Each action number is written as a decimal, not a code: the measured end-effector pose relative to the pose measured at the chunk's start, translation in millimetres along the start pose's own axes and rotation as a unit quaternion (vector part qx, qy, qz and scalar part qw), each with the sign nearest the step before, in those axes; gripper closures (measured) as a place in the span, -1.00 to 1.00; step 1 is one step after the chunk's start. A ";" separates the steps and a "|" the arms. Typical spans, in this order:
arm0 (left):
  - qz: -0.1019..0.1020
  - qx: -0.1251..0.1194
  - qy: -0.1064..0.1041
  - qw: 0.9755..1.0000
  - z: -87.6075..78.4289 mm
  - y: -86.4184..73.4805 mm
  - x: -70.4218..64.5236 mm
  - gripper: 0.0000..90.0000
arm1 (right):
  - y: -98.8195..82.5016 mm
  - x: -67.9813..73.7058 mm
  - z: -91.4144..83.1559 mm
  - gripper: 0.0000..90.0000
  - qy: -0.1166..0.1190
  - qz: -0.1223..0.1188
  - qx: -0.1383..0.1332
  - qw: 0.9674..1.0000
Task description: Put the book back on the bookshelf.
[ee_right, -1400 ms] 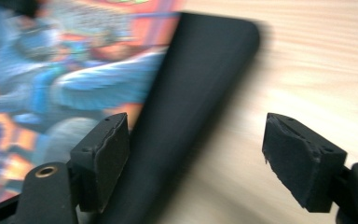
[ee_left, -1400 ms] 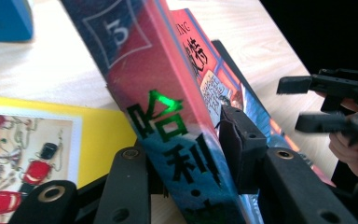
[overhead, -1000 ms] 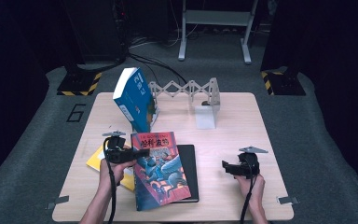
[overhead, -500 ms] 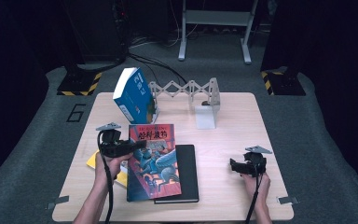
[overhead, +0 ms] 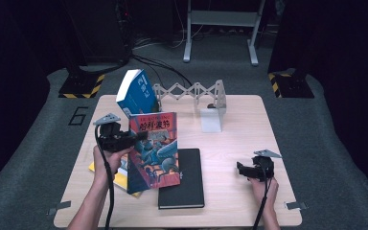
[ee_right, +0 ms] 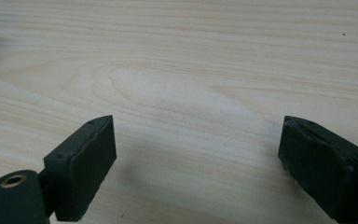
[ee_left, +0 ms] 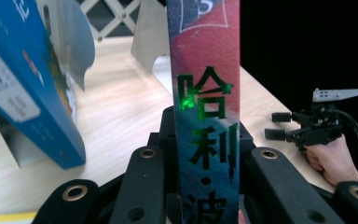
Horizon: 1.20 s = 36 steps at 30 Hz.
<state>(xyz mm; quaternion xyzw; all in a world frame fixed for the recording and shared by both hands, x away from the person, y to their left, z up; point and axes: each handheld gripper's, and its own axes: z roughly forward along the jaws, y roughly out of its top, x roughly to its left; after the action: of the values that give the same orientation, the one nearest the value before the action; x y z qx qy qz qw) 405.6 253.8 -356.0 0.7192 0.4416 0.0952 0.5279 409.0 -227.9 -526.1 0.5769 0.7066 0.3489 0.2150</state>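
A colourful paperback [overhead: 153, 148] with a green Chinese title is held up off the table, its lower edge near a black notebook [overhead: 184, 179]. My left gripper [overhead: 136, 136] is shut on its left edge. In the left gripper view the book's spine [ee_left: 205, 116] stands upright between the two black jaws of that gripper [ee_left: 205, 163]. A blue book [overhead: 136, 93] leans behind it, close on the left [ee_left: 23, 84]. My right gripper [overhead: 242, 170] rests low at the table's right side, open, with only bare wood between its fingers [ee_right: 196, 144].
A white expanding rack [overhead: 191, 91] and a white bookend [overhead: 211, 120] stand at the back of the wooden table [overhead: 249, 129]. A yellow book [overhead: 117, 179] lies under the left hand. The right gripper [ee_left: 279, 126] shows far off, held by a hand.
The left hand has risen and lifted the colourful book off the black notebook, turning it more upright. The right gripper has stayed about where it was.
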 end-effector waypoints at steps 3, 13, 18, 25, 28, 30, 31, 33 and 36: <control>0.008 -0.009 0.003 1.000 -1.4 6.3 -3.8 0.66 | 0.9 -0.1 1.7 -0.76 -0.004 -0.006 -0.001 1.000; 0.050 -0.028 0.027 0.998 0.3 28.7 -14.0 0.66 | 2.2 0.0 3.4 -0.76 -0.005 -0.019 0.002 1.000; 0.070 -0.034 0.045 0.996 7.2 39.3 -16.3 0.66 | 3.1 2.0 5.7 -0.76 -0.013 -0.031 0.004 0.999; 0.074 -0.039 0.056 0.995 20.7 47.4 -13.9 0.66 | 3.5 2.6 6.0 -0.74 -0.016 -0.032 0.005 0.999; 0.077 -0.040 0.059 0.994 25.6 50.8 -12.7 0.66 | 3.5 3.4 6.2 -0.74 -0.015 -0.031 0.005 0.999; 0.079 -0.041 0.064 0.994 31.4 54.2 -12.5 0.66 | 3.5 3.6 6.3 -0.74 -0.014 -0.035 0.004 0.999; 0.078 -0.042 0.065 0.994 33.2 54.9 -12.4 0.66 | 3.4 3.7 6.3 -0.74 -0.014 -0.035 0.004 0.999; 0.077 -0.042 0.065 0.994 36.9 57.2 -11.0 0.66 | 3.3 3.8 6.2 -0.74 -0.014 -0.035 0.004 0.999; 0.077 -0.045 0.066 0.994 42.2 60.9 -9.3 0.66 | 3.3 3.9 6.2 -0.74 -0.013 -0.035 0.004 0.999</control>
<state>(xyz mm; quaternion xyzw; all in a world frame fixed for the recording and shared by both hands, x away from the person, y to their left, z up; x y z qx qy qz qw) 458.0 215.2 -319.5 0.7188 0.4142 0.2019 0.5206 414.6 -222.4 -527.4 0.5574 0.7246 0.3308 0.2342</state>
